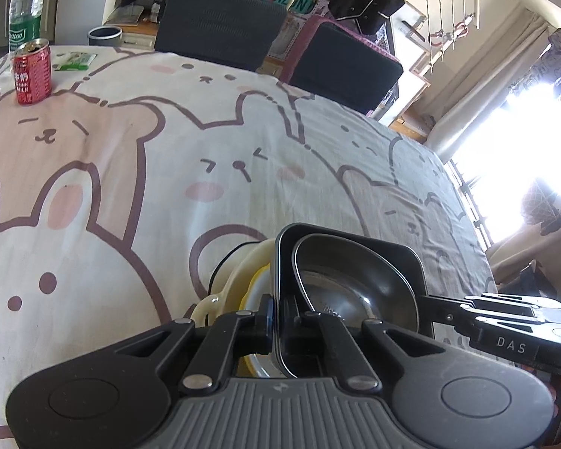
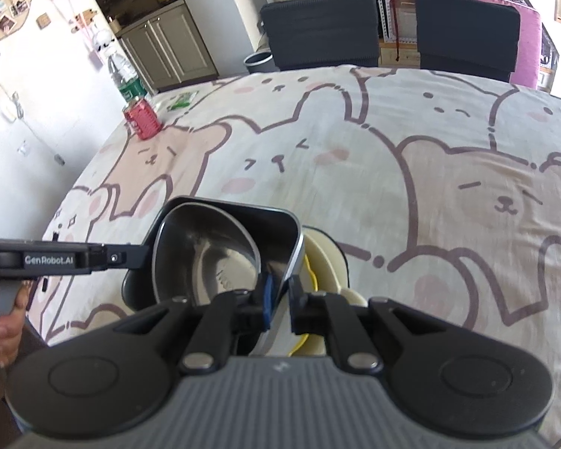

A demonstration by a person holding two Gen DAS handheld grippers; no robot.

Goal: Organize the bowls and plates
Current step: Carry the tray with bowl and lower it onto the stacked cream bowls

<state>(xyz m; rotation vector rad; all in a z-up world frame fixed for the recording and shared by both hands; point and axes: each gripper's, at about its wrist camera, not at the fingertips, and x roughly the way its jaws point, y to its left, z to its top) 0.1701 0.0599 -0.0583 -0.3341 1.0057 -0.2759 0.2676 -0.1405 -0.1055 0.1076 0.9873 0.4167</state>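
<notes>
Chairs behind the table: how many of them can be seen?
2. One dark chair stands at the far edge of the table, toward the left. The second chair stands beside it, to the right. Others may be hidden outside the views.

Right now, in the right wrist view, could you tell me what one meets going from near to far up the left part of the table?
Steel bowl inside the black square dish → red can → green packet → water bottle.
</notes>
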